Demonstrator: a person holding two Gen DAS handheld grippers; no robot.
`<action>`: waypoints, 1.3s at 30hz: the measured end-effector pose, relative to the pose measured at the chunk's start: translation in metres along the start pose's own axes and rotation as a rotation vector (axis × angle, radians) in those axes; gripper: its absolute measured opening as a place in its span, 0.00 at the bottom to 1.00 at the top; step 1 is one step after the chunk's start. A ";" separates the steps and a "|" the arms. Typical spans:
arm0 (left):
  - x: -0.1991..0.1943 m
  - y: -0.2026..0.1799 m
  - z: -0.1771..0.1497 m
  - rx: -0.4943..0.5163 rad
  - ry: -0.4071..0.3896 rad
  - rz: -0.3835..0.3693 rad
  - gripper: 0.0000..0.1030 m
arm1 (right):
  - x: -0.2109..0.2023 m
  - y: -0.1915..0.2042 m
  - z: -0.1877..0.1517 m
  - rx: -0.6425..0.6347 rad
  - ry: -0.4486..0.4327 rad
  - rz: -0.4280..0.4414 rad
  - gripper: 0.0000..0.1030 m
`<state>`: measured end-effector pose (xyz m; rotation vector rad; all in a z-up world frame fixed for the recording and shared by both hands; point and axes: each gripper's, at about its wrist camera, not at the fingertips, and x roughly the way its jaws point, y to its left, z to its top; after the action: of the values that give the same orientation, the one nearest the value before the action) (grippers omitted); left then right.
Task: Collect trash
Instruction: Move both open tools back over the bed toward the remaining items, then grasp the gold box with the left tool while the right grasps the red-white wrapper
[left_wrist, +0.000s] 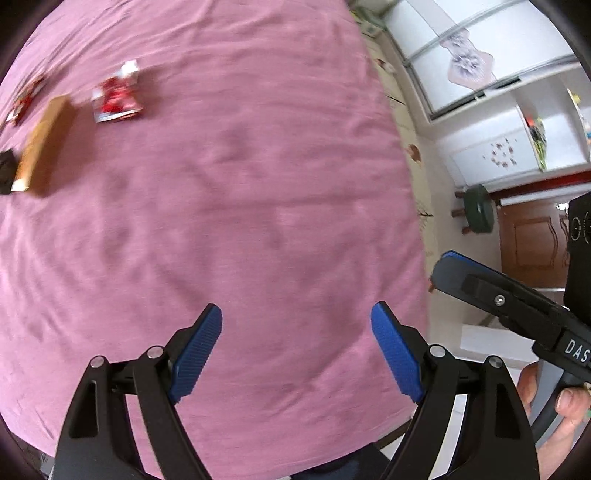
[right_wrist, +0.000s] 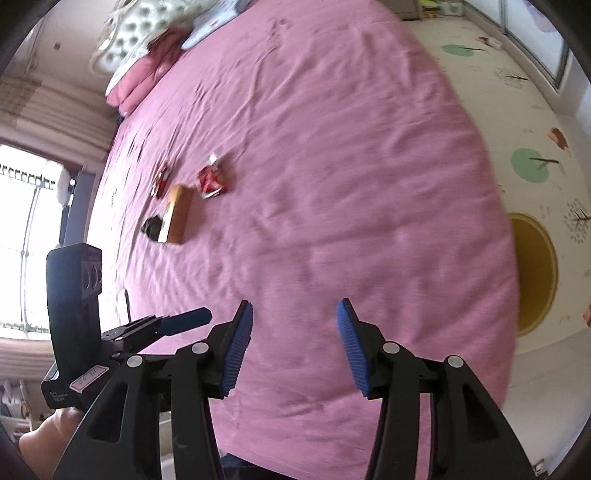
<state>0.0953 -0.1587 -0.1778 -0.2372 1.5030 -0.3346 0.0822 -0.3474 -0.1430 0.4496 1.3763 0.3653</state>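
Right wrist view: trash (right_wrist: 211, 181) lies well beyond both grippers' spread, empty fingers (right_wrist: 236, 347).

Left wrist view: looking forward between the left gripper (left_wrist: 296, 321) fingers, tilted down over the pink bed sheet (left_wrist: 240, 192), hovering near the bed's edge.
Left view edge: taking in the right gripper (left_wrist: 491, 295) at its right side, with floor and cabinets beyond.
Right wrist view: looking forward along the right gripper (right_wrist: 294, 319) fingers, facing up the bed toward the pillows (right_wrist: 147, 40).
Right view edge: catching the left gripper (right_wrist: 184, 319) at lower left.
Shared: both are seeing the sheet, the brown box (left_wrist: 44, 144) (right_wrist: 177, 214) and red wrapper (left_wrist: 116, 98) (right_wrist: 211, 181), well ahead.
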 end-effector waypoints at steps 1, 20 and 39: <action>-0.003 0.009 0.000 -0.009 -0.005 0.005 0.80 | 0.007 0.009 0.001 -0.006 0.005 0.001 0.46; -0.058 0.163 0.051 -0.155 -0.101 0.095 0.81 | 0.106 0.124 0.068 -0.093 0.085 0.016 0.53; -0.019 0.249 0.129 -0.274 -0.057 0.158 0.82 | 0.209 0.144 0.159 -0.148 0.189 -0.024 0.63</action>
<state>0.2403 0.0732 -0.2409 -0.3394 1.4990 0.0058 0.2746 -0.1336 -0.2269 0.2818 1.5246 0.4961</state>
